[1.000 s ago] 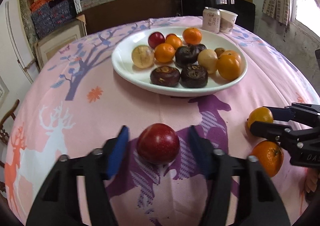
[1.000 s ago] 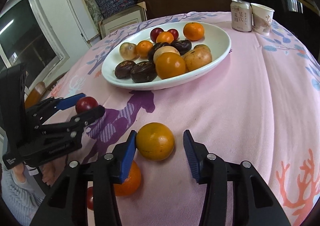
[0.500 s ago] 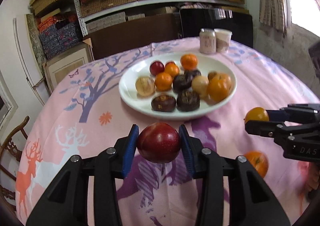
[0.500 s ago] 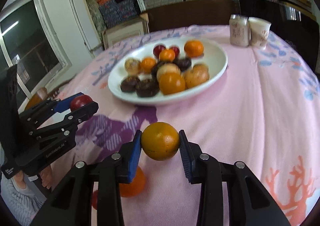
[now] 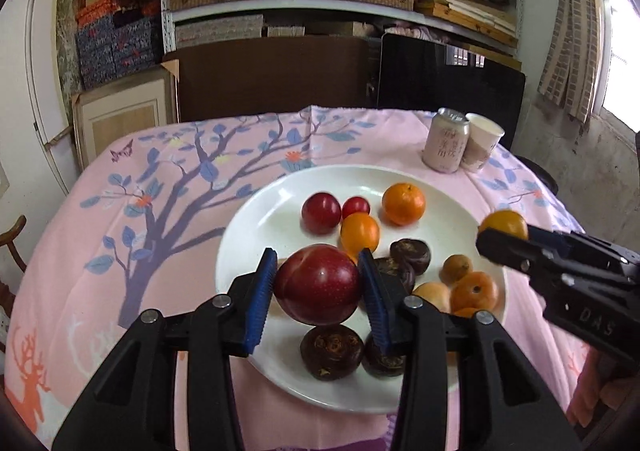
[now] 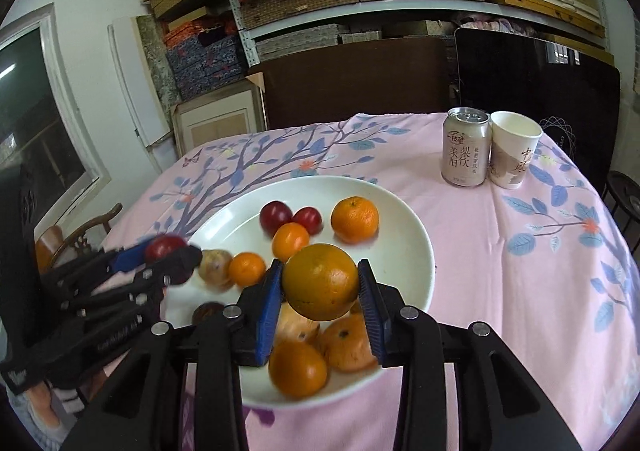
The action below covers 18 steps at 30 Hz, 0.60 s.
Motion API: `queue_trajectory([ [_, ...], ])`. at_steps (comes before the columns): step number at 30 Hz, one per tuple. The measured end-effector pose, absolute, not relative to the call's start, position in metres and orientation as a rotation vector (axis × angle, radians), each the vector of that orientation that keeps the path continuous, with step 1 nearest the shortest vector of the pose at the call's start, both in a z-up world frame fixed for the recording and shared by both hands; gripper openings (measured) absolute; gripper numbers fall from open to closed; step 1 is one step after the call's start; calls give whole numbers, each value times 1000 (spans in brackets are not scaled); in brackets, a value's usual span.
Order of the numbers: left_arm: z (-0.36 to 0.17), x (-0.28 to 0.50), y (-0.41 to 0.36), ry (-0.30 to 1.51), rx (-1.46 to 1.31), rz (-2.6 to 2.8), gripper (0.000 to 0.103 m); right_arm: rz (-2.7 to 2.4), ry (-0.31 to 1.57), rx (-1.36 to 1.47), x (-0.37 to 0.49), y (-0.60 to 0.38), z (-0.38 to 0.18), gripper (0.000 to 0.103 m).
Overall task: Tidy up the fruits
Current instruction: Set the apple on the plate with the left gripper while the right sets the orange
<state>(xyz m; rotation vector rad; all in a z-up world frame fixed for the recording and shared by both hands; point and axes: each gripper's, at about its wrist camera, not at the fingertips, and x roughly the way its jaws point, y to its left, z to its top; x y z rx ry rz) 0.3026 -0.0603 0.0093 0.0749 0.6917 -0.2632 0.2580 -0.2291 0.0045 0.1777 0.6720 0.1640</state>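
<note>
My left gripper (image 5: 318, 287) is shut on a dark red plum (image 5: 318, 285) and holds it above the near part of the white plate (image 5: 256, 219). My right gripper (image 6: 320, 287) is shut on an orange (image 6: 321, 281) and holds it over the plate (image 6: 408, 235). The plate carries several oranges, red plums, dark brown fruits and pale round fruits. The right gripper with its orange (image 5: 503, 224) shows at the right of the left wrist view; the left gripper with its plum (image 6: 164, 246) shows at the left of the right wrist view.
A drink can (image 6: 466, 147) and a paper cup (image 6: 514, 149) stand at the far right of the pink tablecloth (image 6: 520, 251). Shelves of boxes and a dark screen (image 5: 448, 79) stand behind the table. A wooden chair (image 6: 84, 235) is at the left.
Both grippers closed on their fruit on the cloth, lifted them, and moved forward over the plate. The loose oranges near the table's front edge are out of view now.
</note>
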Motion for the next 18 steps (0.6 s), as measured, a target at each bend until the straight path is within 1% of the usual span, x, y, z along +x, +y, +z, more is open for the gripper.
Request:
queue_trajectory([
  [1, 4, 303, -62, 689, 93, -260, 54, 167, 669, 194, 261, -230, -1, 47],
  [2, 0, 302, -64, 680, 120, -247, 60, 179, 684, 187, 264, -229, -5, 56],
  [3, -1, 301, -65, 669, 139, -232, 69, 185, 694, 167, 264, -227, -8, 56],
  [4, -2, 299, -66, 657, 151, -223, 73, 172, 696, 142, 264, -226, -10, 56],
  [8, 1, 287, -70, 634, 177, -230, 74, 171, 687, 139, 253, -227, -10, 56],
  [10, 2, 277, -71, 618, 195, -227, 77, 175, 680, 147, 244, -228, -8, 57],
  [13, 7, 261, -70, 595, 208, -219, 79, 177, 667, 155, 226, -231, -6, 58],
  [18, 9, 232, -65, 580, 207, -218, 80, 190, 668, 201, 191, -238, -11, 61],
])
